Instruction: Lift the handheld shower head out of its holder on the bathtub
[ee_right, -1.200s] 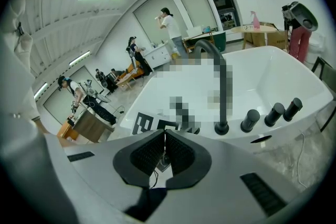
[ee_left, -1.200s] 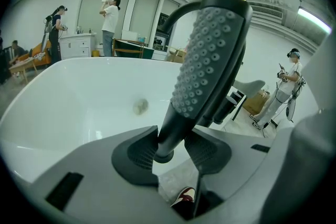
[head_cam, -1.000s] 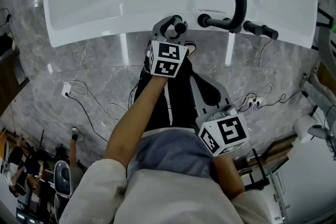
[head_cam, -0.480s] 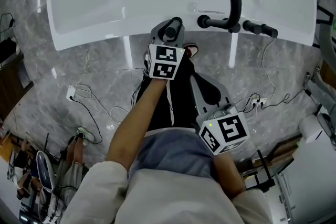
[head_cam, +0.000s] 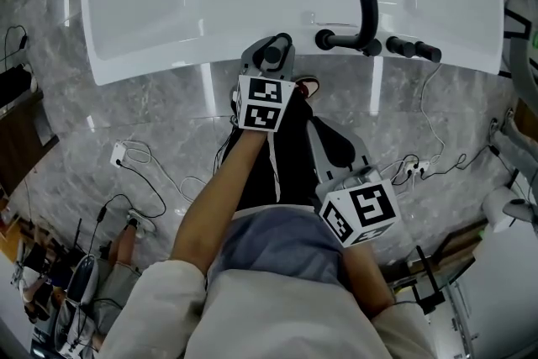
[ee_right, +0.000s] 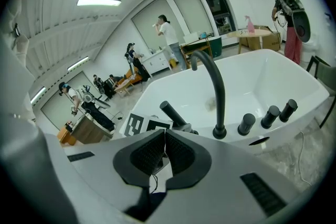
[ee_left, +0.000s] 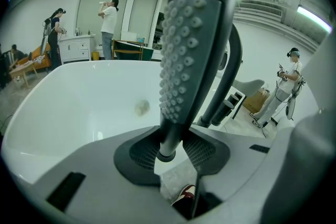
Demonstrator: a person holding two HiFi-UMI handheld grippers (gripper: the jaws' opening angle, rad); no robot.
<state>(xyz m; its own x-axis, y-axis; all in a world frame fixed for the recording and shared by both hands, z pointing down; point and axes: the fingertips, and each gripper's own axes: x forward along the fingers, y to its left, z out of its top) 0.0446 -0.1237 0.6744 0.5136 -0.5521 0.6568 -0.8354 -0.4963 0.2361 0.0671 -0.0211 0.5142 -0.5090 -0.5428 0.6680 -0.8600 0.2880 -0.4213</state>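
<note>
The left hand-held gripper point(ee_left: 169, 150), jaws just closed in, pinches the stem of the handheld shower head point(ee_left: 191, 44) at the bathtub point(head_cam: 168, 4) rim, while the right hand-held gripper point(ee_right: 164, 153) is pressed together empty; grasping looks done, so next comes a steady upward lift.
</note>
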